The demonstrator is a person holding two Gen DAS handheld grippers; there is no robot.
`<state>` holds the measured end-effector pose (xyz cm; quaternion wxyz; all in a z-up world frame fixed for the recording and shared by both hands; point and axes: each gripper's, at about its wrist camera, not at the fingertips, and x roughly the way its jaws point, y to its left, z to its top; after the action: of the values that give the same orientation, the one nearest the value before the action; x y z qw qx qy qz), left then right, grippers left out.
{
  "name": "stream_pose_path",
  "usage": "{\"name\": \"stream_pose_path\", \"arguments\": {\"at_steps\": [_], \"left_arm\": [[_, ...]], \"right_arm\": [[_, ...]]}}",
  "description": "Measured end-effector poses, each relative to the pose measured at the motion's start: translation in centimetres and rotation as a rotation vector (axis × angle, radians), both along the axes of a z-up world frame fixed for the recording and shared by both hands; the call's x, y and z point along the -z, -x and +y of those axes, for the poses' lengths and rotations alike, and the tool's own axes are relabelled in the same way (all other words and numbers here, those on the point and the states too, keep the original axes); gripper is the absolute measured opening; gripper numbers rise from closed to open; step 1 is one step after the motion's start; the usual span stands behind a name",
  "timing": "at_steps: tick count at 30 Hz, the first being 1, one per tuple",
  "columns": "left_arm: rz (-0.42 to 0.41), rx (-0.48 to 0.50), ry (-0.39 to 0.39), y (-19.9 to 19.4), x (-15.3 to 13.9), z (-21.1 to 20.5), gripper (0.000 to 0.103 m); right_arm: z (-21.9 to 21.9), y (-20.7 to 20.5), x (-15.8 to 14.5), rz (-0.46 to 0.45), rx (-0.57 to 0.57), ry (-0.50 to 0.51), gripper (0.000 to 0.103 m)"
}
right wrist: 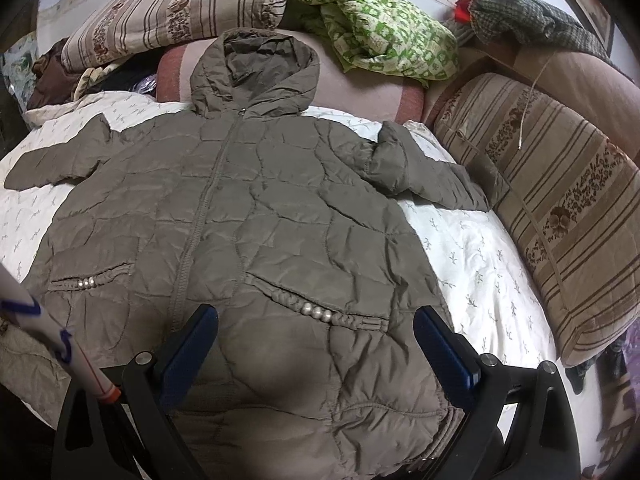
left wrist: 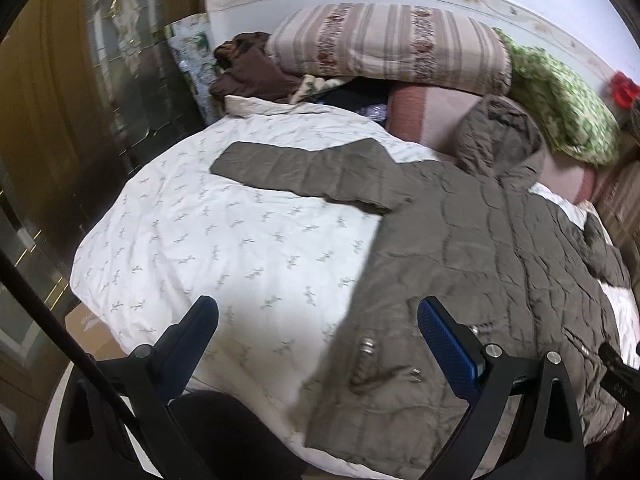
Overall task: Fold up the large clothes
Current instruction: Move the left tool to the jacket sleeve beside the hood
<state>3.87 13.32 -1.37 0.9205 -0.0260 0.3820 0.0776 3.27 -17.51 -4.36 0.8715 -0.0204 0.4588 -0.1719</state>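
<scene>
The coat lies spread flat, front up and unfolded, on the bed, so the folding looks to be at its very start: the garment is laid out and no fold is made yet. Both claws hang above the coat's hem end with nothing between their fingers. The left claw has its fingers wide apart, over the coat's left hem edge where it meets the white quilt. The right claw is likewise wide apart, over the lower front of the coat, just below the right pocket.

The likely first move is to bring a sleeve across the body. That calls for lowering a claw to a cuff or side edge, pinching through the thick padding, and carrying it toward the zip without dragging the rest of the coat.

The coat is olive-brown, quilted and puffy, zipped shut, with the hood lying flat at the end far from the claws, resting on a pink bolster. The left sleeve stretches out straight from the coat. The right sleeve is bunched and bent, its cuff close to a striped cushion. Each pocket has a gathered trim with three pale beads. The padded cloth will probably spring back unless pressed.
</scene>
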Motion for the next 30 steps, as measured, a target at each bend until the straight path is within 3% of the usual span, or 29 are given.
{"name": "stream_pose_path", "arguments": {"at_steps": [16, 22, 30], "left_arm": [[0.041, -0.119, 0.0, -3.1, 1.7, 8.8, 0.1], [0.038, -0.219, -0.019, -5.0, 1.6, 12.8, 0.1], [0.039, -0.263, 0.038, -9.4, 2.0, 16.6, 0.1]], "right_arm": [[5.7, -2.5, 0.7, 0.049, -0.097, 0.065, 0.1], [7.0, -3.5, 1.7, 0.077, -0.117, 0.072, 0.1], [8.7, -4.5, 3.6, 0.135, -0.148, 0.078, 0.1]]}}
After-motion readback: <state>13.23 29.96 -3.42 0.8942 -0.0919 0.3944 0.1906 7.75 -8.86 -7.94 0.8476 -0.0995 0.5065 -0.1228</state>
